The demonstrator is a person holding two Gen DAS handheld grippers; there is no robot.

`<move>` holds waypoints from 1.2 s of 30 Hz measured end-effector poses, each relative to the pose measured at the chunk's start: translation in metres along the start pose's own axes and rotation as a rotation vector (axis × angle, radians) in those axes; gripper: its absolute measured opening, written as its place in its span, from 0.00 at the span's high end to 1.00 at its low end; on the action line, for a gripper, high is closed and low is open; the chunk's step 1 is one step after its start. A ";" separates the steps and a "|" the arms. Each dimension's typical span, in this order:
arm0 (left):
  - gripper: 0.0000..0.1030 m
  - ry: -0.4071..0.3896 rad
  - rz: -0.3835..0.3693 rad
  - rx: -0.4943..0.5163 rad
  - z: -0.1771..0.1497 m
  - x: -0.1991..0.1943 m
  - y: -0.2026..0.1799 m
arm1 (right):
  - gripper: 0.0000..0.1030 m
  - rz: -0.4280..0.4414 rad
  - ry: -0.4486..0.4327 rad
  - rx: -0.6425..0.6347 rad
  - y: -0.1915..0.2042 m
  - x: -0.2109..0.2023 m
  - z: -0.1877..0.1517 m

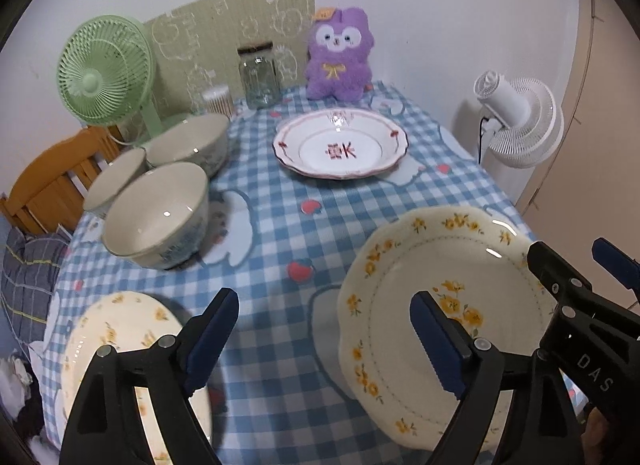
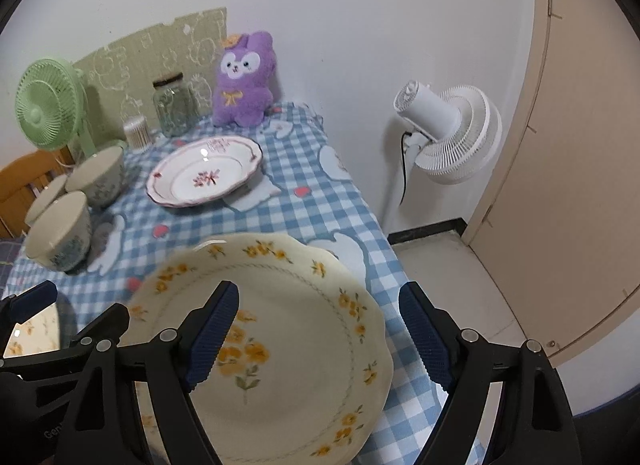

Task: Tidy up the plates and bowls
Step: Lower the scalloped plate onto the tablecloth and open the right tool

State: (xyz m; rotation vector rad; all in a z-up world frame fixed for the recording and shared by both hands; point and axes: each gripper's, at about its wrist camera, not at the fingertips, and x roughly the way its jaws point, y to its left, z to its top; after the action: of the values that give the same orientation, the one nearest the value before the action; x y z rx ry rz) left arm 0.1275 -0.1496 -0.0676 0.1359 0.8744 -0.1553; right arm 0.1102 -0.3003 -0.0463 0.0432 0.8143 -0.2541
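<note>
White letters "DAS" stand on the black body of the right gripper [image 1: 592, 285], seen at the near right edge of the left wrist view. In the right wrist view, pale letters beginning "Gen" show on the black body of the left gripper [image 2: 24, 317] at the near left, the rest cut off. The far plate [image 1: 340, 143] bears a red mark at its centre, too blurred to read.

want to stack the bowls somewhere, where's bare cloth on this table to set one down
The widest free patch is mid-table, bordered by the red-trimmed plate, the nearest bowl and the big yellow-flower plate. A narrower strip runs between that plate and the second yellow-flower plate. The back-left corner is crowded: three bowls, green fan, glass jar.
</note>
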 end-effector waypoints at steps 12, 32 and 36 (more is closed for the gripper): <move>0.07 -0.121 0.031 -0.036 0.004 -0.056 0.028 | 0.15 0.050 -0.111 -0.014 0.020 -0.051 0.017; 0.00 -0.227 0.077 -0.092 -0.025 -0.112 0.102 | 0.05 0.092 -0.232 -0.076 0.101 -0.123 0.011; 0.00 -0.232 0.078 -0.097 -0.029 -0.117 0.116 | 0.05 0.115 -0.222 -0.067 0.120 -0.131 0.008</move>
State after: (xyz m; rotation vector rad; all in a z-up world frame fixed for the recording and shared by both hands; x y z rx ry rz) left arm 0.0540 -0.0215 0.0106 0.0594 0.6431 -0.0543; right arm 0.0585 -0.1578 0.0469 -0.0010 0.5964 -0.1204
